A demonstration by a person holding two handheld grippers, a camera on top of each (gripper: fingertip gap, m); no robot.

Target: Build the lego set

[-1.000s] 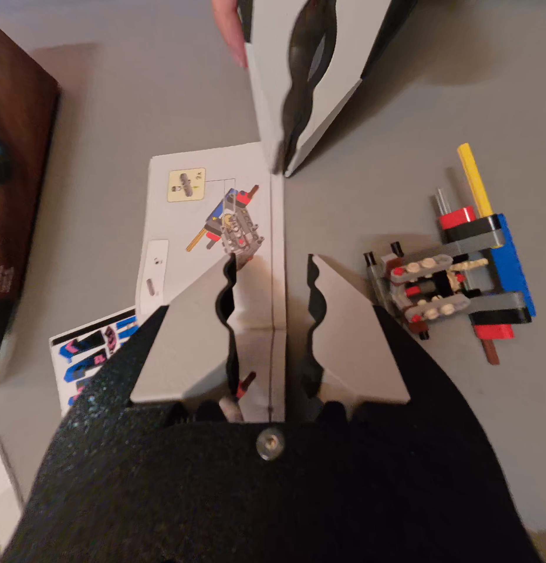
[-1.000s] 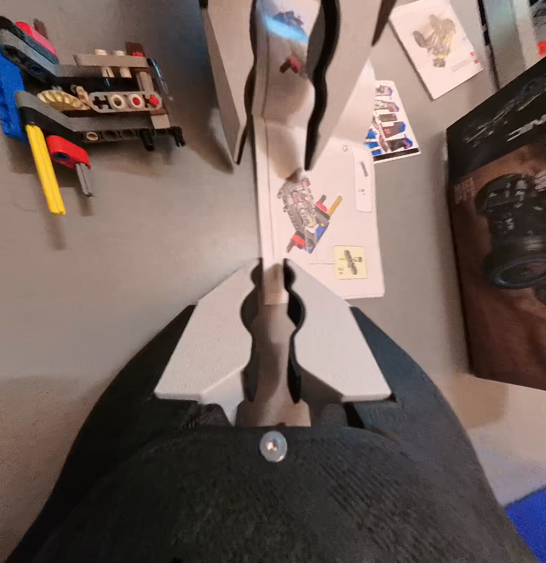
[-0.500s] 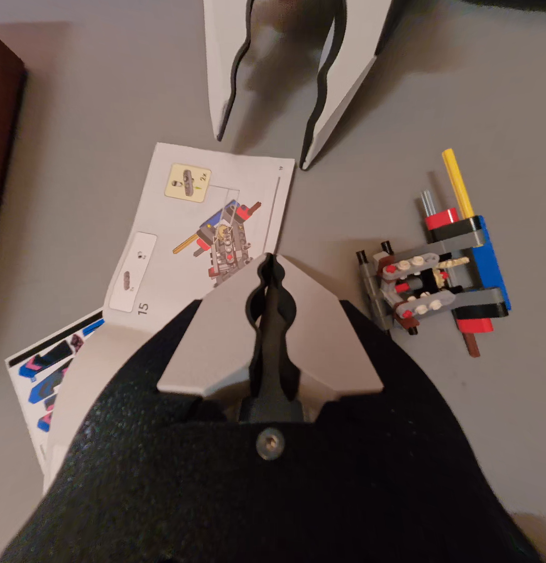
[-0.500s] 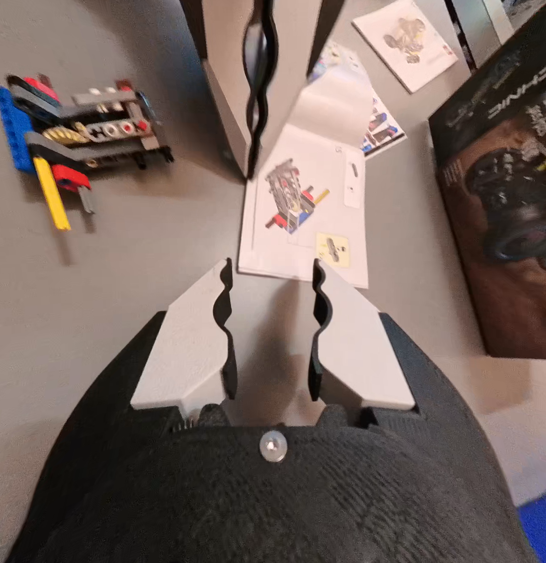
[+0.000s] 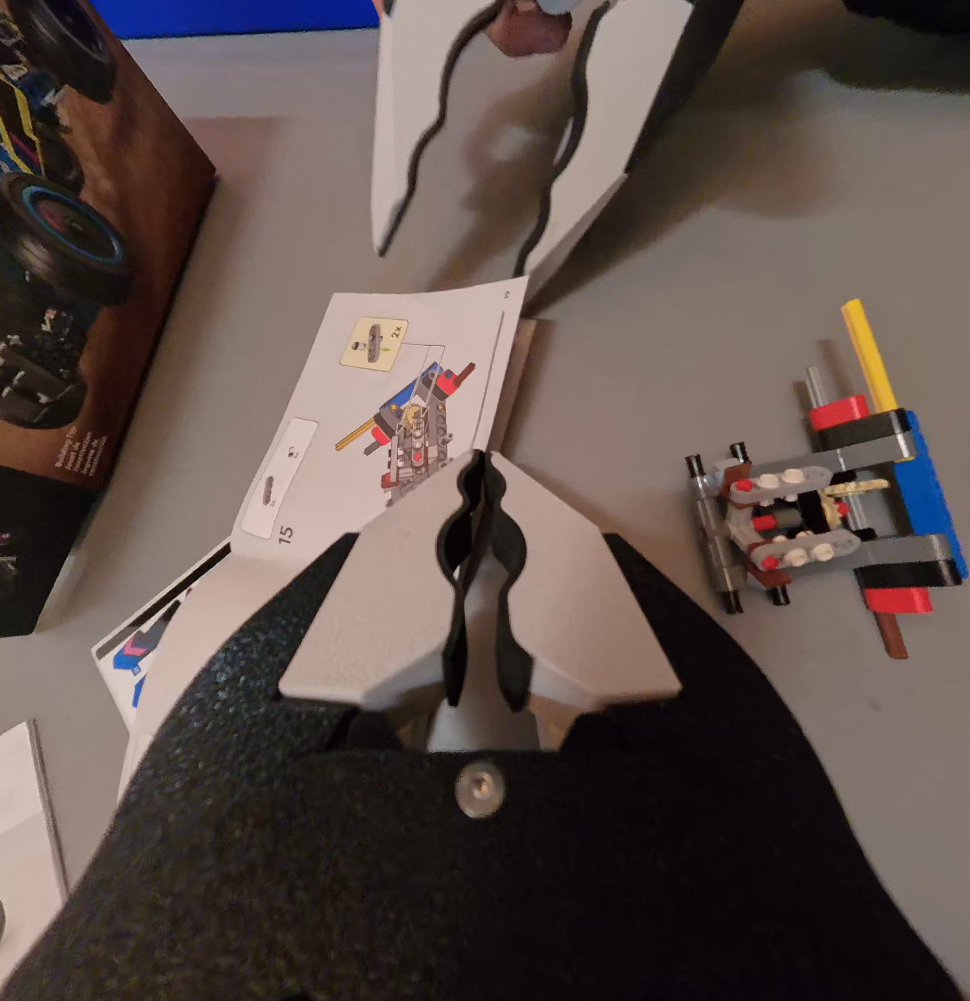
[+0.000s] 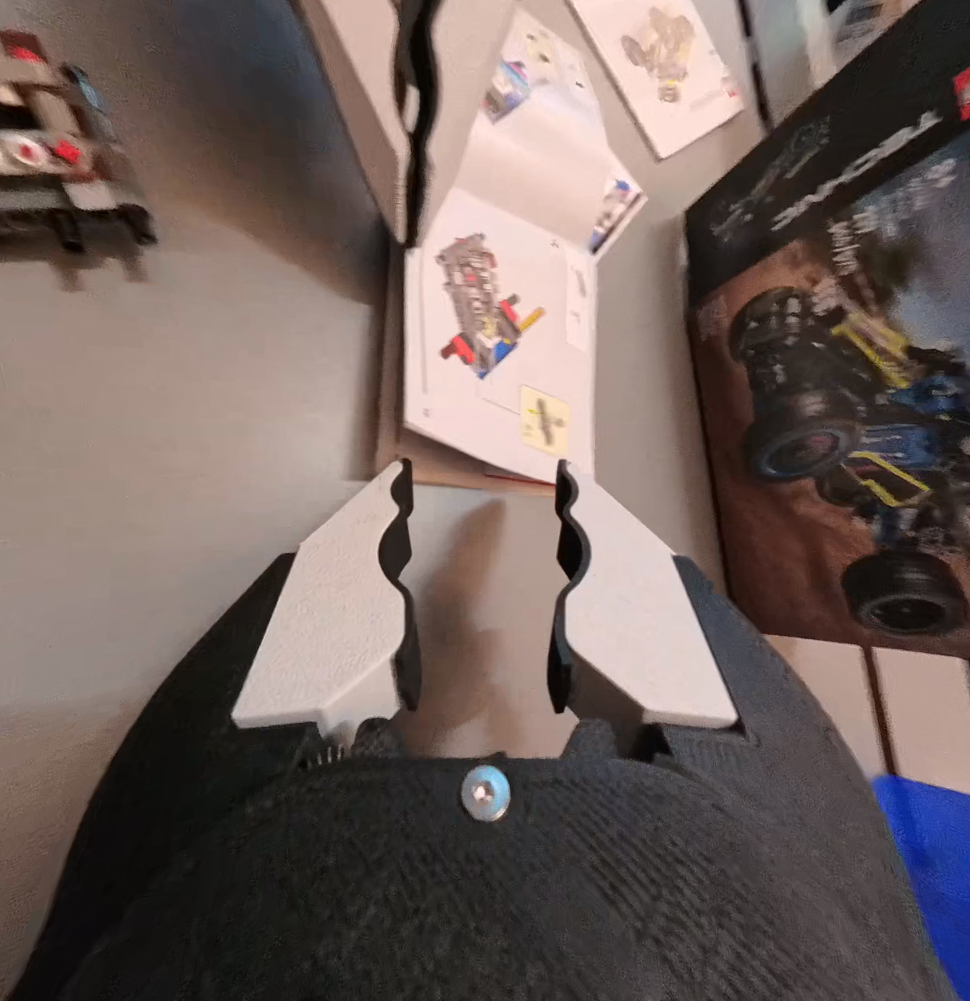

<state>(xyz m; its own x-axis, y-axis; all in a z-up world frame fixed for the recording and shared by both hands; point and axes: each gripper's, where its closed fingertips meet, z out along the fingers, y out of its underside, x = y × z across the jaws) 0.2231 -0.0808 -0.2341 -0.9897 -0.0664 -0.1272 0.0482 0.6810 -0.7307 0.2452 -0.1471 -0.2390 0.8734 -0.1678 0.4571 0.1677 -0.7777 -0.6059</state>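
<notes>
I count two grippers, one partly built lego assembly, one open instruction booklet, one sticker sheet, one set box and one separate leaflet on the grey table point(image 5: 688, 281).

My left gripper point(image 5: 480, 460) has its jaws pressed together at the tips, over the near right corner of the instruction booklet point(image 5: 374, 379). A curled page rises just beneath them, but I cannot tell whether paper is pinched between them. My right gripper point(image 6: 482, 471) has its jaws spread wide apart with nothing between them, poised at the booklet's near edge as that camera sees it.

The lego assembly point(image 5: 829, 504) lies flat on the table, well to the right of the booklet in the left wrist view, touched by neither gripper. On it I count one yellow axle, one blue plate and two grey beams with pale pins. In the right wrist view it is cut off by the left frame edge and blurred.

The sticker sheet point(image 5: 141, 644) is mostly hidden under the curled page and my left gripper. The set box point(image 6: 851, 379) sits just beside the booklet; its far end runs out of frame. The leaflet point(image 6: 672, 70) lies far beyond.

The box carries lettering and the open page bears a printed number and parts callouts. The right wrist view is motion-blurred throughout.
</notes>
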